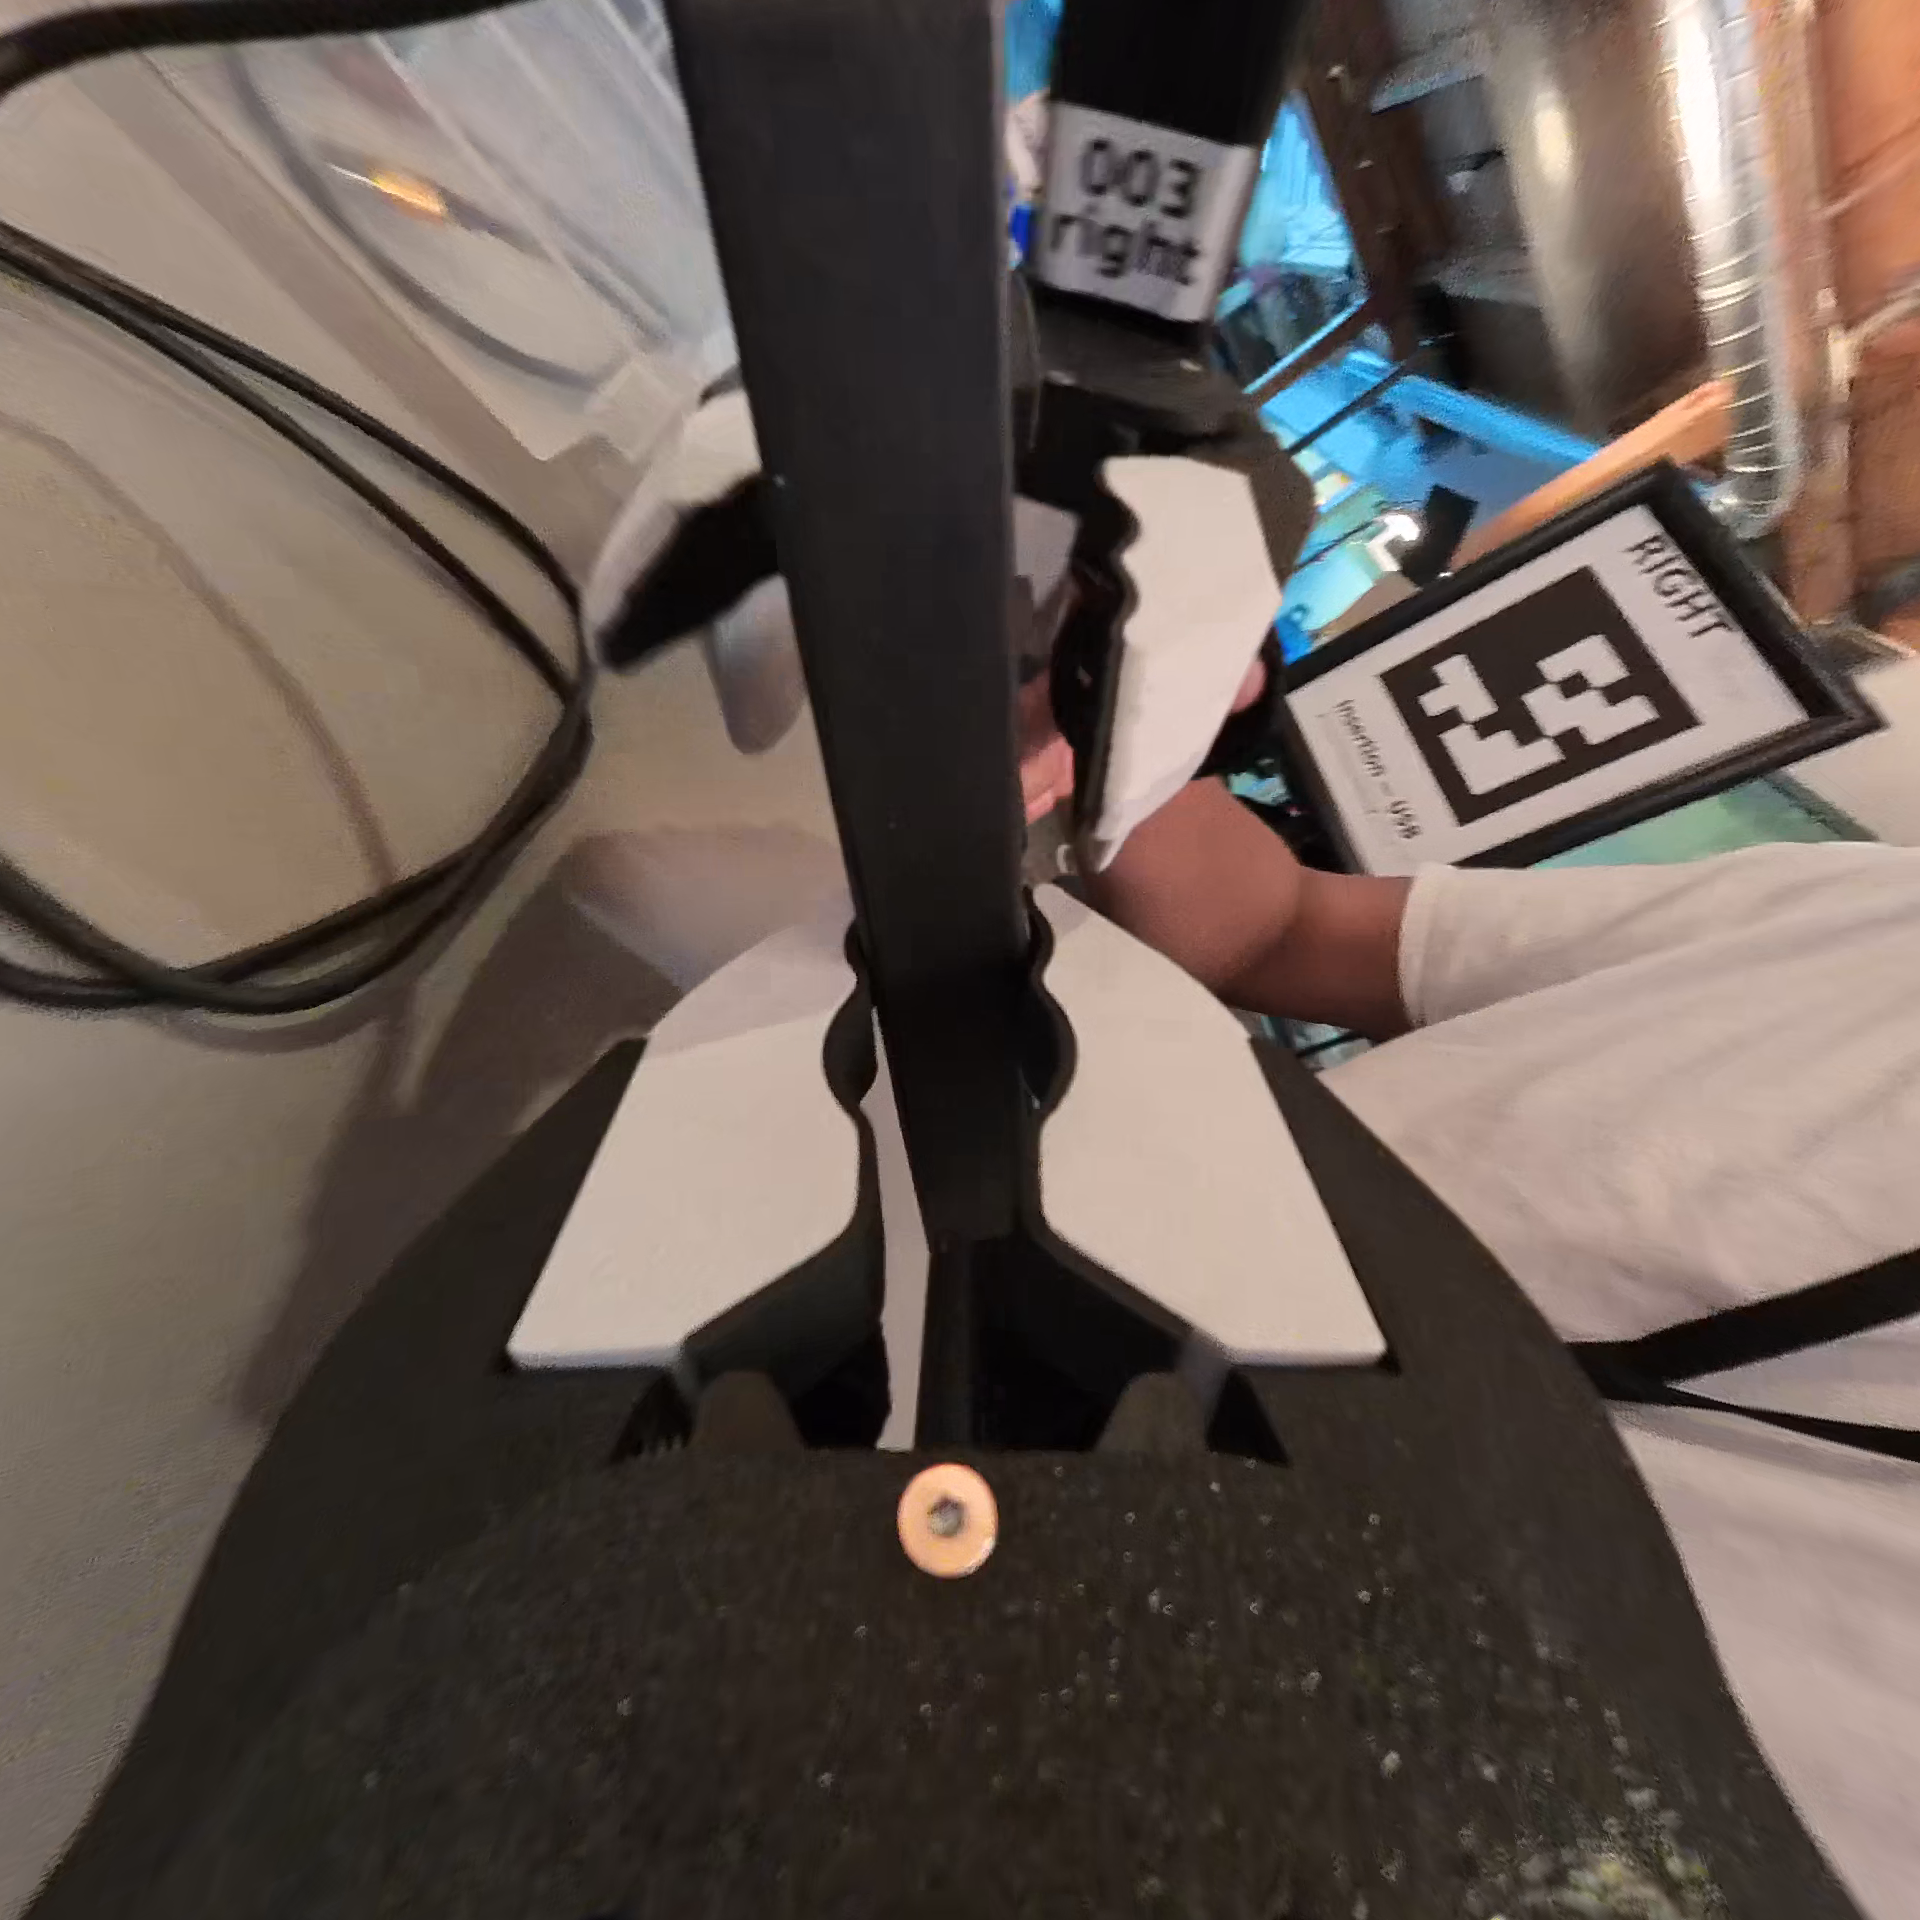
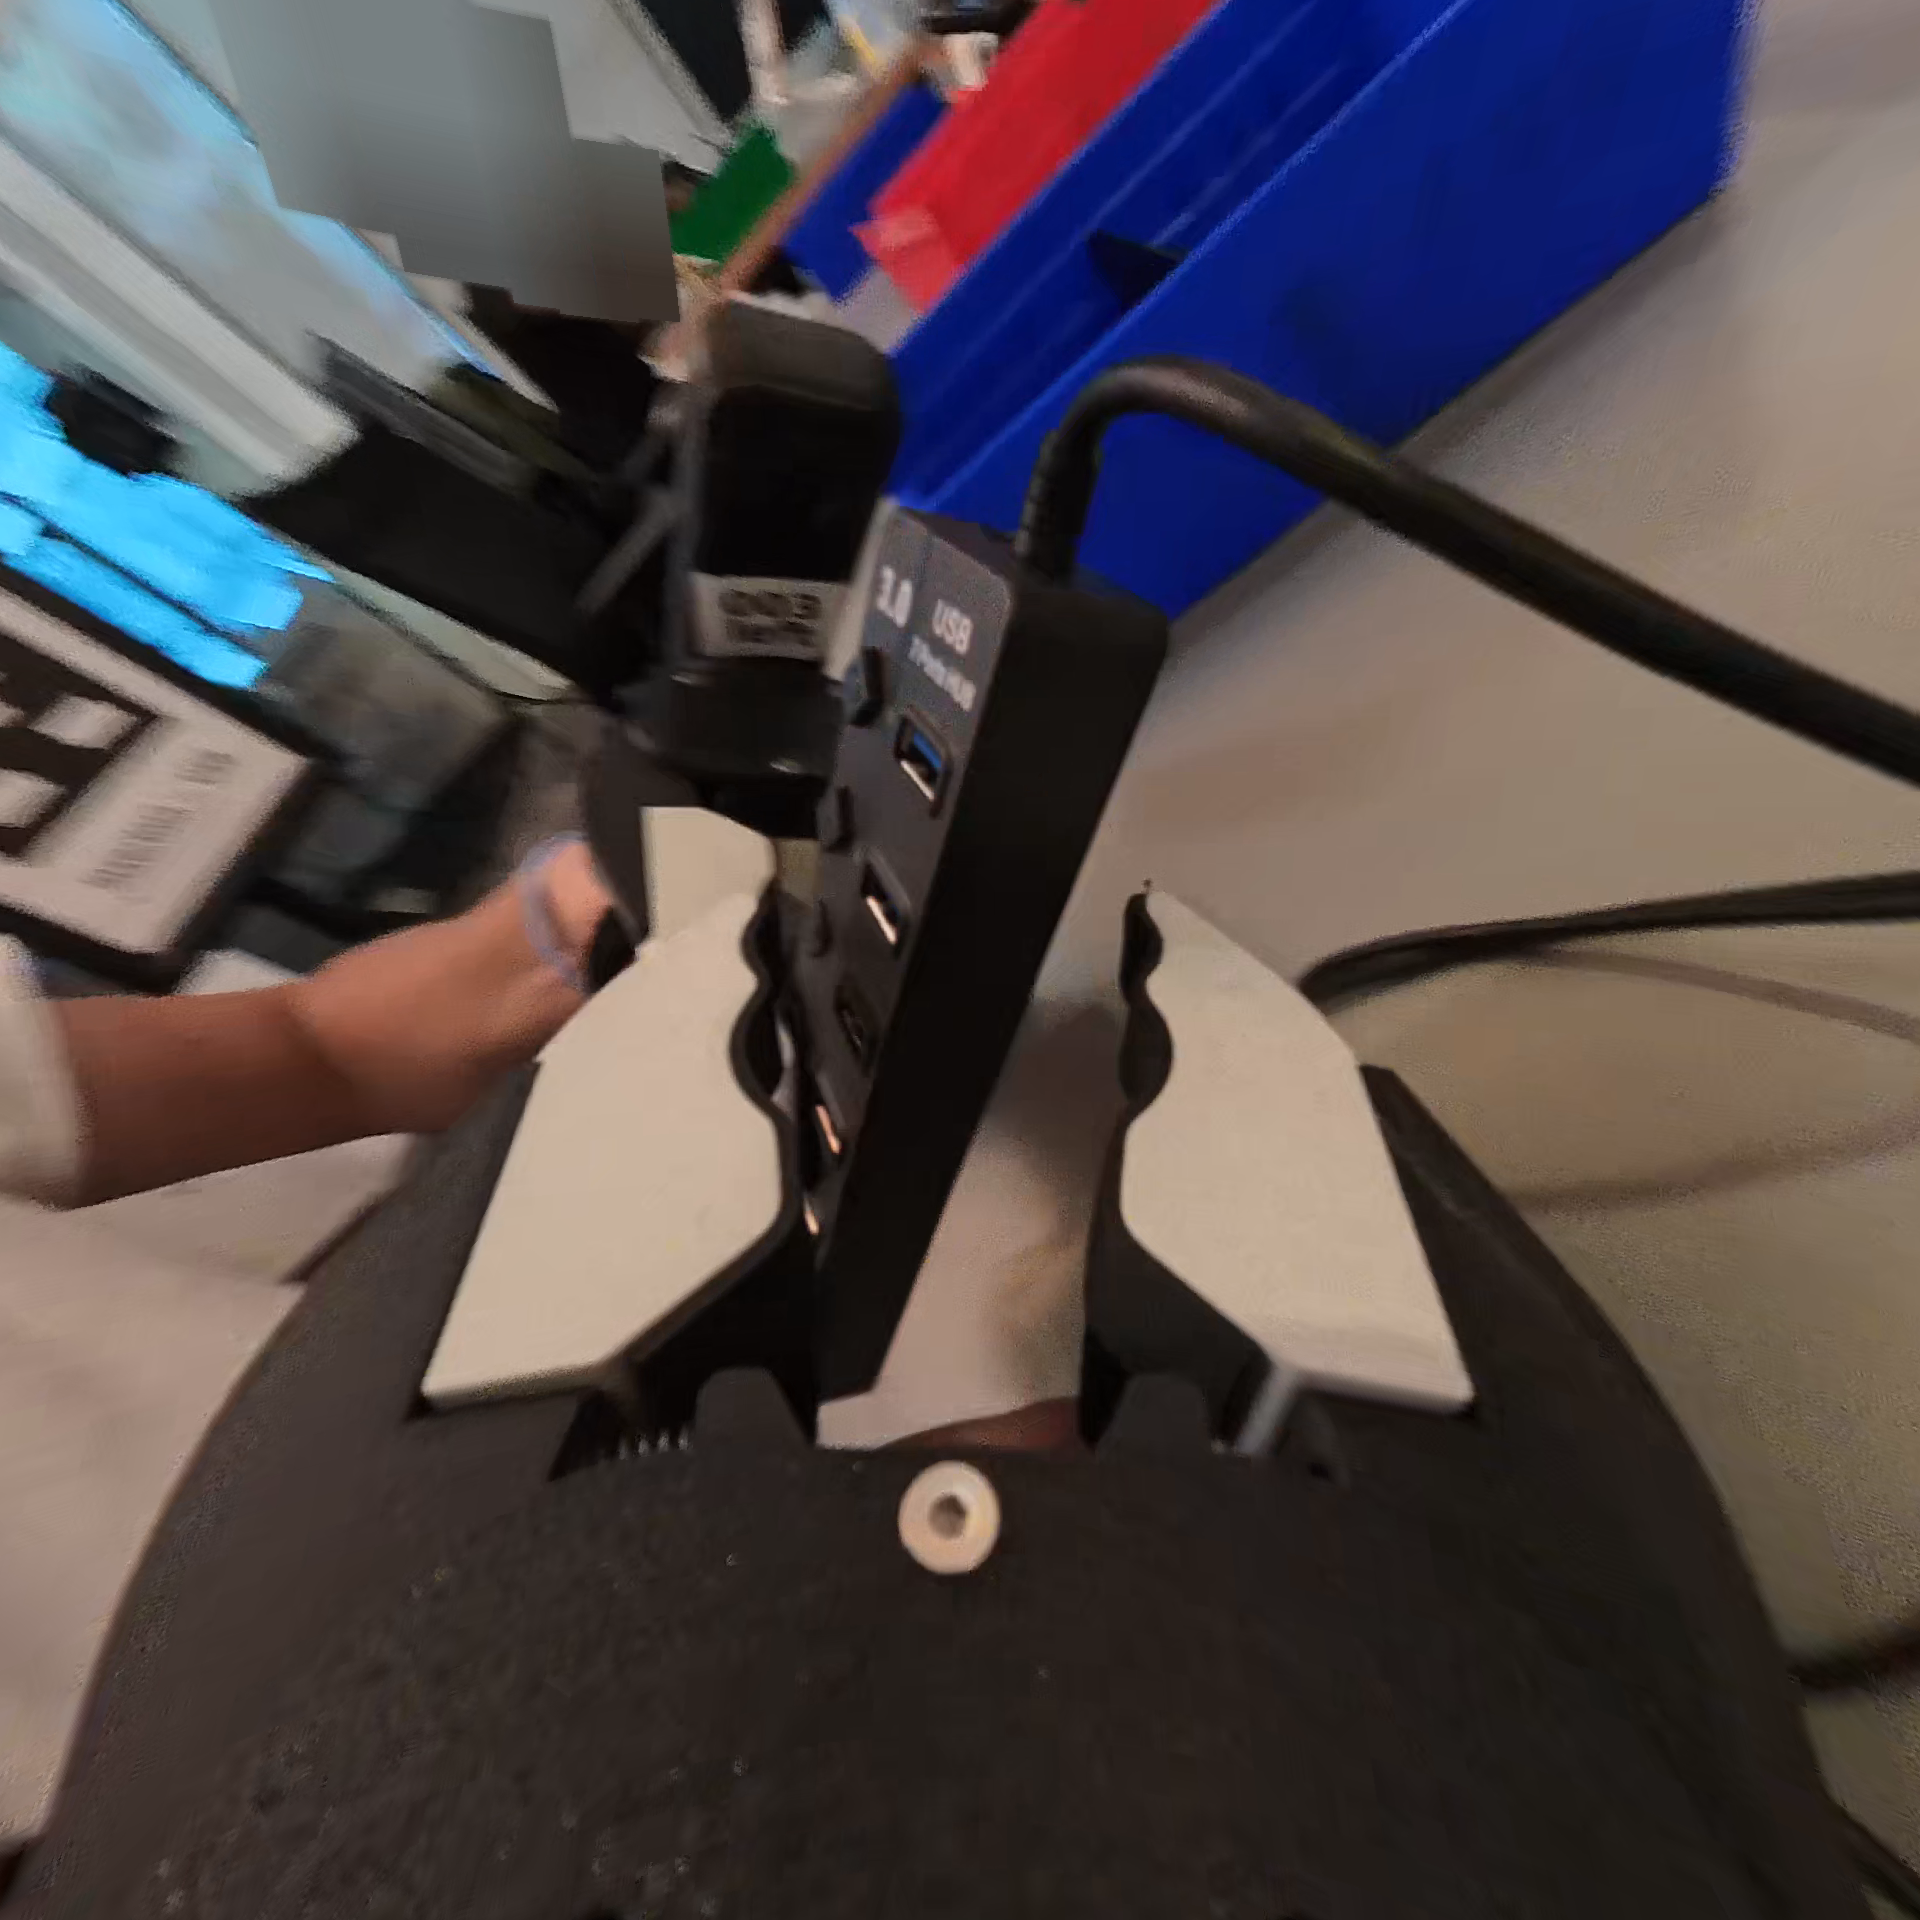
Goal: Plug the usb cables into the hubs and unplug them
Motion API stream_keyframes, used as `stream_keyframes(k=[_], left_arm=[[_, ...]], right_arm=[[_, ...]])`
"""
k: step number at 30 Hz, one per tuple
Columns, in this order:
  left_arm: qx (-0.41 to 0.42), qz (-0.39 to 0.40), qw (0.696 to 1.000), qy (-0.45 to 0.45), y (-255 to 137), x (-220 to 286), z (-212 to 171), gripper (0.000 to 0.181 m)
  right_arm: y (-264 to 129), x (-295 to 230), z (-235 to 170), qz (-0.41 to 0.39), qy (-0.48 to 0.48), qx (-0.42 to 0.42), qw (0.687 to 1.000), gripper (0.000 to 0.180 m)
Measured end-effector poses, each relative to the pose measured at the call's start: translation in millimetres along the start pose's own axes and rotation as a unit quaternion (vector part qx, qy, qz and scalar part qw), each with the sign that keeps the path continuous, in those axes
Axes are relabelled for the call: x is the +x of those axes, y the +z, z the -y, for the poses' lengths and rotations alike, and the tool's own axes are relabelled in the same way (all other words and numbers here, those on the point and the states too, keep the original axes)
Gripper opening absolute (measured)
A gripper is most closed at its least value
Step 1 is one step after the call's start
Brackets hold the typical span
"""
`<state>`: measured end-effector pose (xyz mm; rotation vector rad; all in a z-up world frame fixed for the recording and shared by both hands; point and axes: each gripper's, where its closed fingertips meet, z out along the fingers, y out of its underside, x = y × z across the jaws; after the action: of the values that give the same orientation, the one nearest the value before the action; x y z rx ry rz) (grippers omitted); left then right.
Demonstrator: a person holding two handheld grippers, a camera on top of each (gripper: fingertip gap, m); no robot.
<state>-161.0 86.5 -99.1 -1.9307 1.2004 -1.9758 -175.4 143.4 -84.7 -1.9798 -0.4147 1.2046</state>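
My left tongs (image 1: 951, 1039), pale scalloped pads on grainy black plastic, pinch a long, flat, matte black hub (image 1: 873, 520) edge-on above the pale tabletop (image 1: 260, 1195). My right tongs (image 2: 940, 997) stand spread around that hub's body, its row of ports facing left. Thin black cables (image 1: 312, 436) loop nearby.

Left gripper (image 1: 948, 997) with white fingers (image 1: 727, 1174) is clamping a long black plastic hub (image 1: 883, 582) running toward 12 o'clock; looped black cables (image 1: 343, 582) are lying at 9 o'clock; framed marker card (image 1: 1569, 686) at 2 o'clock.
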Motion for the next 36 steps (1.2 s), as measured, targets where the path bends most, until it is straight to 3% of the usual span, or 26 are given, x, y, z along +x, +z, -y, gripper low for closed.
stream_keyframes(k=[2, 5, 8, 11, 16, 19, 26, 30, 36], left_arm=[[0.004, -0.021, 1.0, -0.001, 2.9, 5.5, -1.2, 0.023], [0.02, 0.008, 1.0, 0.022, 1.2, 1.2, 1.8, 0.026], [0.02, 0.084, 0.995, 0.056, -10.5, -13.1, 2.3, 0.034], [0.026, 0.141, 0.987, 0.074, -26.3, -24.4, 2.6, 0.034], [0.025, 0.136, 0.989, 0.056, -33.8, -25.7, -16.7, 0.027], [0.009, 0.139, 0.989, 0.054, -33.9, -28.6, -26.6, 0.026], [0.014, 0.134, 0.99, 0.047, -39.8, -28.2, -29.3, 0.025], [0.015, 0.132, 0.99, 0.043, -44.2, -30.1, -29.4, 0.025], [0.006, 0.136, 0.99, 0.041, -44.3, -35.8, -30.7, 0.025]], right_arm=[[-1.4, -16.9, -3.5, 0.089, 0.034, 0.003, 0.995, 0.041], [-7.3, -16.4, -3.4, 0.106, 0.038, 0.008, 0.994, 0.027], [-14.8, -7.1, -5.0, 0.022, -0.057, -0.053, 0.997, 0.026], [-37.0, 37.6, -1.8, -0.143, -0.099, -0.165, 0.971, 0.026], [-45.0, 60.5, -23.2, -0.145, -0.077, -0.352, 0.921, 0.027], [-33.4, 82.4, -34.1, -0.145, -0.057, -0.409, 0.899, 0.027], [0.9, 94.5, -45.4, -0.083, -0.033, -0.41, 0.908, 0.026], [-10.0, 96.3, -33.2, -0.124, -0.099, -0.399, 0.903, 0.039], [-56.8, 93.0, -6.7, -0.217, -0.262, -0.408, 0.847, 0.069]])
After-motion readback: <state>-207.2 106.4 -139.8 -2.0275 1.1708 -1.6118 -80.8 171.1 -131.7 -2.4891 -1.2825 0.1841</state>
